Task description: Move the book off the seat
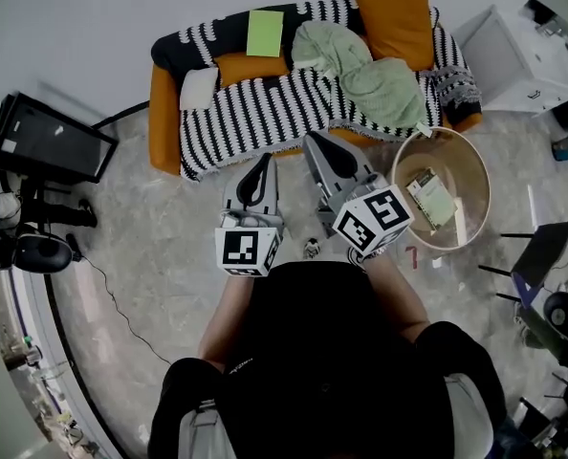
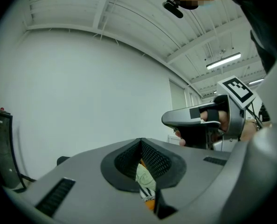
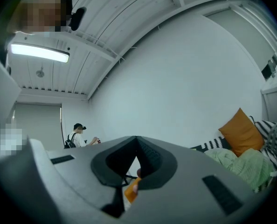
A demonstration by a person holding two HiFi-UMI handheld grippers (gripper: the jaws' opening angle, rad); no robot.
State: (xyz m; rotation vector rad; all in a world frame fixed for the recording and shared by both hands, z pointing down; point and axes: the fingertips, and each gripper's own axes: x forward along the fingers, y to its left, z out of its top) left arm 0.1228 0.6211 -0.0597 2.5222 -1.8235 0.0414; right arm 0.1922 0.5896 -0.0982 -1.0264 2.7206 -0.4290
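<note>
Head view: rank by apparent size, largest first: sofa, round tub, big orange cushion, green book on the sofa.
1. sofa
2. round tub
3. orange cushion
4. green book
The tub sits on the floor nearer the camera, which may inflate it a little, but the gaps are clear.

Likely staged studio: sofa (image 1: 163, 118), industrial ceiling (image 3: 129, 13)

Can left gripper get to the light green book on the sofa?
Probably yes: nothing covers the light green flat book; the left gripper, shut, would have to pass over the flat orange cushion.
</note>
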